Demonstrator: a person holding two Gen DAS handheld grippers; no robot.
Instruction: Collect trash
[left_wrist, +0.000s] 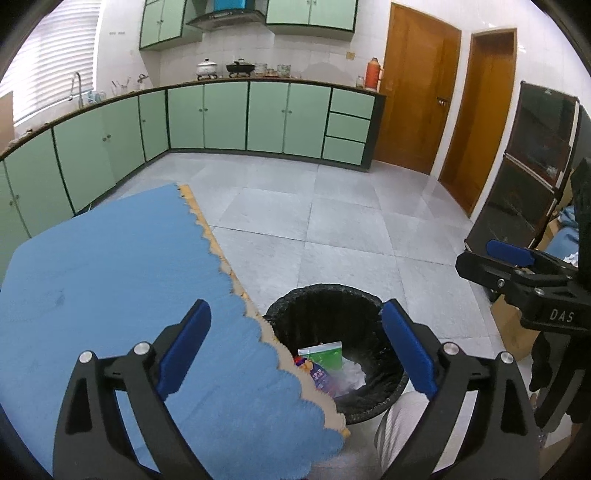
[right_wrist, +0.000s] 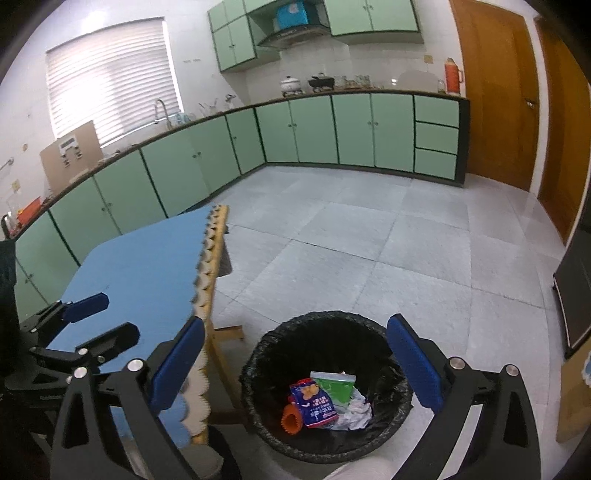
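- L gripper (left_wrist: 295, 350): jaws wide apart, nothing between the pads. It hangs over the table (left_wrist: 110, 277) edge, aimed down toward the bin (right_wrist: 325, 384).
- R gripper (right_wrist: 295, 373): jaws wide apart, empty, directly above the bin mouth.
- Trash location: all visible trash sits inside the bin, on the liner at the bottom. Items: blue snack bag (right_wrist: 314, 400), green pouch (right_wrist: 336, 387), crumpled paper (right_wrist: 356, 410), orange piece (right_wrist: 291, 417).
- The tabletop in view shows no leftover trash, so the task looks near done, judging by these views only.
- Handling, if you must re-grip:
  - Snack bag & pouch: light, thin film, prob. slippery. Pinch a flat edge or corner, not the middle; expect it to crumple.
  - Paper: very light, soft, compresses freely. Close the pads on the bulk of the wad.
  - Orange piece: looks like soft ribbed rubber or plastic; material not certain. Grip across its width.
- Bin: black liner is loose & folded over the rim. Keep the fingers off it, as it can snag.
- Bin stands on the floor, just beside the table leg (right_wrist: 221, 354).
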